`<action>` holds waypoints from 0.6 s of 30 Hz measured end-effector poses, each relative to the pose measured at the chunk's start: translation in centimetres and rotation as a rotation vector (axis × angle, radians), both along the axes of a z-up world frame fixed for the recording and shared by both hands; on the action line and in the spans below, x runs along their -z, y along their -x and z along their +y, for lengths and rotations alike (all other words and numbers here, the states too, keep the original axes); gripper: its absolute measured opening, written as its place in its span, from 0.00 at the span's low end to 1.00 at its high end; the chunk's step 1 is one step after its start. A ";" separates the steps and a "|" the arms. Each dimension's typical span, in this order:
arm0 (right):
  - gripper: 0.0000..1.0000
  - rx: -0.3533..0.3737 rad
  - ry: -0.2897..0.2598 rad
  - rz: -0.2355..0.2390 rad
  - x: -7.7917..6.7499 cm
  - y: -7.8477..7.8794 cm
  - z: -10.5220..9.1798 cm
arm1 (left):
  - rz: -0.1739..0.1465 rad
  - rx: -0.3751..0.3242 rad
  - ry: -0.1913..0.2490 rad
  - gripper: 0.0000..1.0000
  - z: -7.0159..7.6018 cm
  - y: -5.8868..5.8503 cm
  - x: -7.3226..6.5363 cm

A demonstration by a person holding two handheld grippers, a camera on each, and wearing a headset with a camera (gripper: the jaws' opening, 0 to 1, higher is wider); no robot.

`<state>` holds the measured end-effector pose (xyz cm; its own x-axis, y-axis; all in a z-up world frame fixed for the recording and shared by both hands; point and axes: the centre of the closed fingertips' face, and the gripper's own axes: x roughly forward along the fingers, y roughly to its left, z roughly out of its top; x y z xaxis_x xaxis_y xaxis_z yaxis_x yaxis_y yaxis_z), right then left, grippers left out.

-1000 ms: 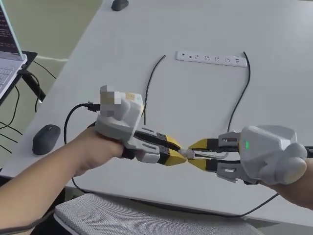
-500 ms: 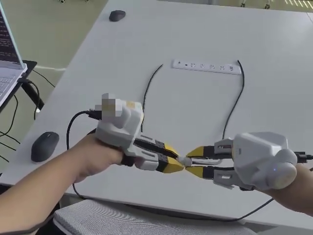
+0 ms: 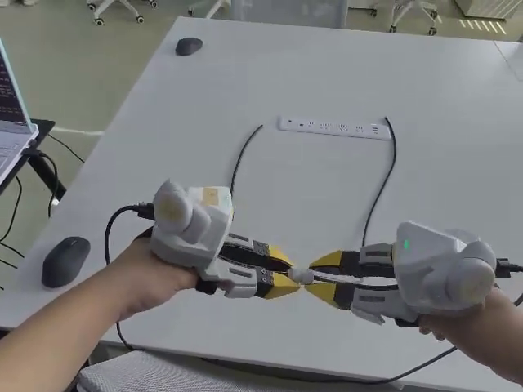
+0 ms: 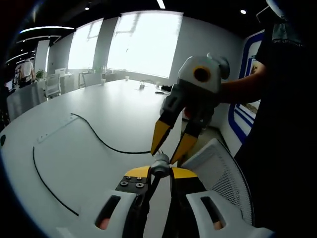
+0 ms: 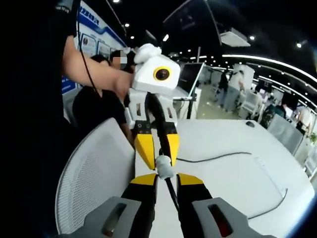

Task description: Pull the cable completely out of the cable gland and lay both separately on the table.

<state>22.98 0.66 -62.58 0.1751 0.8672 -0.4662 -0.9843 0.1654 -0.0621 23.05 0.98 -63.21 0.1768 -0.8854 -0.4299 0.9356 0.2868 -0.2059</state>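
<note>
Currently the small grey cable gland (image 3: 304, 276) sits in the air over the near edge of the white worktop (image 3: 458, 106), between the two gripper noses. Left gripper (image 3: 291, 278): jaws clenched on one end of the gland. Right gripper (image 3: 317, 279): jaws stand in a V with tips at the other end, and I can't tell if they actually clamp. Thin black cable (image 5: 171, 192) leaves the gland and runs back between the right jaws, so it's not out yet. Toward the far edge lies a long white power strip (image 3: 333, 127) with its black cord (image 3: 377, 192). Loose black wire (image 3: 243, 157) lies near its left end. Dark mouse (image 3: 189, 46) at the far-left corner.
</note>
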 end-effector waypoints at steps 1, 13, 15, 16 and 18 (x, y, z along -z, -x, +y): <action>0.11 0.024 -0.015 0.029 -0.3 -0.1 -0.1 | -0.003 -0.005 -0.002 0.15 0.0 -0.1 -0.1; 0.26 0.209 0.127 -0.125 -0.8 -2.2 -2.8 | -0.066 -0.025 -0.007 0.15 -0.2 -1.2 -1.3; 0.24 0.226 0.141 -0.149 -0.9 -2.4 -2.8 | -0.073 -0.025 -0.009 0.15 -0.2 -1.3 -1.5; 0.22 0.228 0.142 -0.154 -0.9 -2.4 -2.7 | -0.073 -0.027 -0.009 0.15 -0.2 -1.4 -1.6; 0.23 0.233 0.134 -0.155 -0.9 -2.5 -2.3 | -0.064 -0.031 -0.008 0.15 -0.2 -1.4 -1.7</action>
<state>25.44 -1.64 -61.65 0.4397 0.7280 -0.5259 -0.8980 0.3655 -0.2449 24.49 0.77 -61.50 0.2313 -0.8758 -0.4236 0.9373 0.3173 -0.1441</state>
